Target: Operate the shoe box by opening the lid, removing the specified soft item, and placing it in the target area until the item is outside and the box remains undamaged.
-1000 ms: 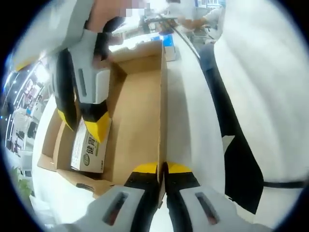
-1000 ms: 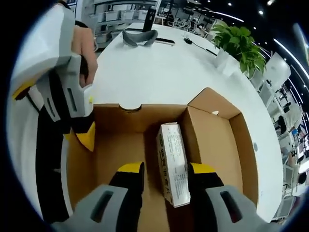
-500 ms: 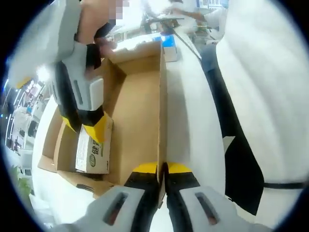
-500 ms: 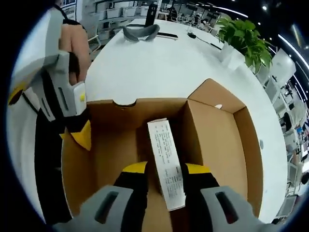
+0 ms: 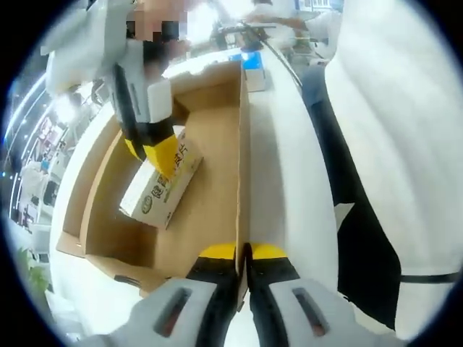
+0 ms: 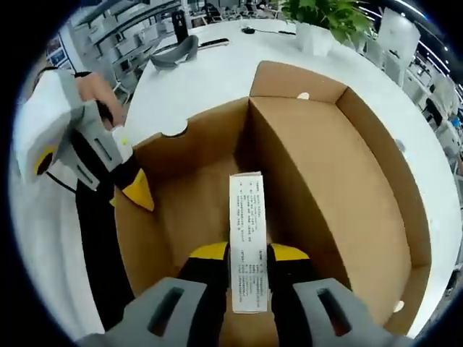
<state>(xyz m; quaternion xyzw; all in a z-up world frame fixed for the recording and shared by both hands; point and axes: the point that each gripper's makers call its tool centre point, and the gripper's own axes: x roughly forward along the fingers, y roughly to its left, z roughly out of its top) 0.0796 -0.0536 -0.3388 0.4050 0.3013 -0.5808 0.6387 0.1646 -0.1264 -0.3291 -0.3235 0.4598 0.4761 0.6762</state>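
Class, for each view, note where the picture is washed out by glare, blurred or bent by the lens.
Left gripper view: glare washes out the top, and the cardboard box wall bows. Right gripper view: evenly lit, the print on the white packet is sharp, and the table edge curves.

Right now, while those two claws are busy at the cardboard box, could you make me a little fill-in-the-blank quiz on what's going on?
1. The right gripper is shut on a small white ____.
2. The left gripper pinches the wall of the cardboard ____.
3. Beyond the box, on the white table, stands a green ____.

Missing words: carton; box; plant
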